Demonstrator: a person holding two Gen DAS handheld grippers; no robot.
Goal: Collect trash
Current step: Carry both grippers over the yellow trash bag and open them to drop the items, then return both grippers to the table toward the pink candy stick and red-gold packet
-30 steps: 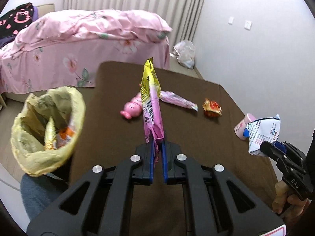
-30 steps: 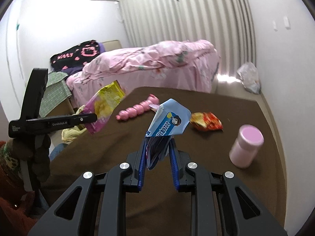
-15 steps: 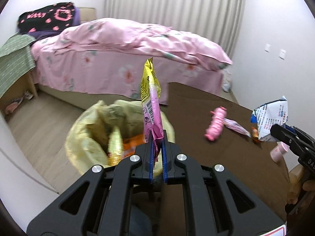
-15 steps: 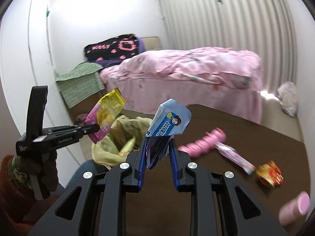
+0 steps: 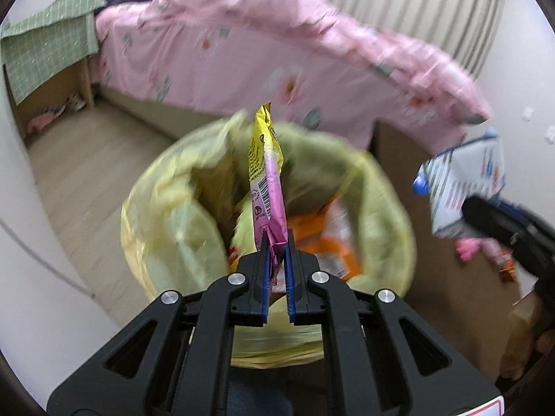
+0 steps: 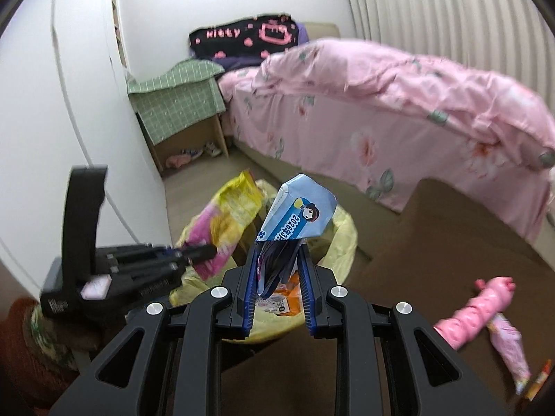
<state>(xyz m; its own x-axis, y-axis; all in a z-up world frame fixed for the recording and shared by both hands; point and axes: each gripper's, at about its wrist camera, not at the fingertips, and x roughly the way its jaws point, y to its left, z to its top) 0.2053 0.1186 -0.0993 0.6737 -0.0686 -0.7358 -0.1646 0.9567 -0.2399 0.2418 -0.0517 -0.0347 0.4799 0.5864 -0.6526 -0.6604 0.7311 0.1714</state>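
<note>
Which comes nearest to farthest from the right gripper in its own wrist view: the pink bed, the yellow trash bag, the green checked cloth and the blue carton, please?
From the right gripper:
1. Blue carton, held between its fingers.
2. Yellow trash bag, just ahead and below.
3. Pink bed, beyond the floor, to the right.
4. Green checked cloth, back left by the wall.

A bedroom, seemingly: pink-quilted bed (image 6: pixel 399 104) (curtains (image 6: pixel 433 10) behind).

Bed (image 6: pixel 399 104): pink floral duvet.
Nightstand (image 6: pixel 177 104): green checked cloth on top.
Curtain (image 6: pixel 433 10): pale, pleated.
Counter (image 6: pixel 433 242): brown.
</note>
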